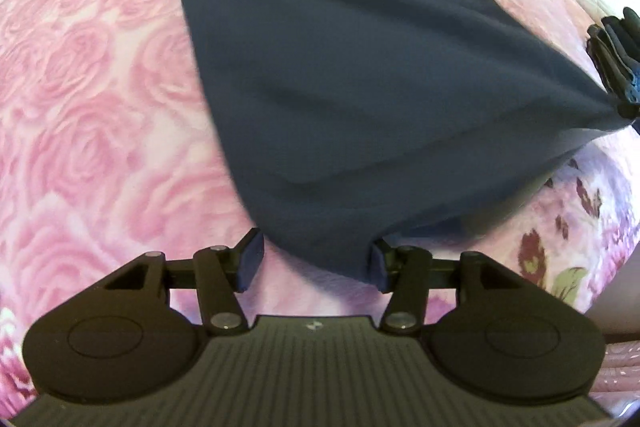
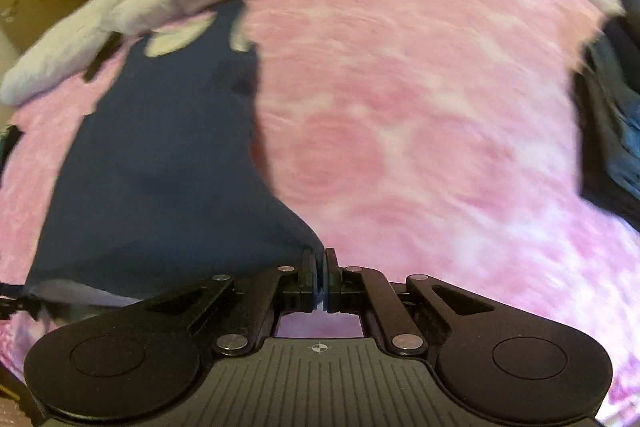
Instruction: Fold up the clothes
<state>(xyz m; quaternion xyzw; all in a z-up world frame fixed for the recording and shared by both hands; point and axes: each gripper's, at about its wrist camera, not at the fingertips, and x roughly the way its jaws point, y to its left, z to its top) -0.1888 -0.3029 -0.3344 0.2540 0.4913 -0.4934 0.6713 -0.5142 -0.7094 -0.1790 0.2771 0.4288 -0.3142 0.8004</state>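
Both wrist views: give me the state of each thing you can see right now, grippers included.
Left gripper: open, jaws either side of the garment's hem, not clamped.
Right gripper: shut on a corner of the garment.
Navy sleeveless garment: spread on the bed, not yet folded, right hem corner pulled up taut.
Pink rose bedspread: lies under the garment.
Dark clothes pile: bunched at the bed's right edge; blurred.
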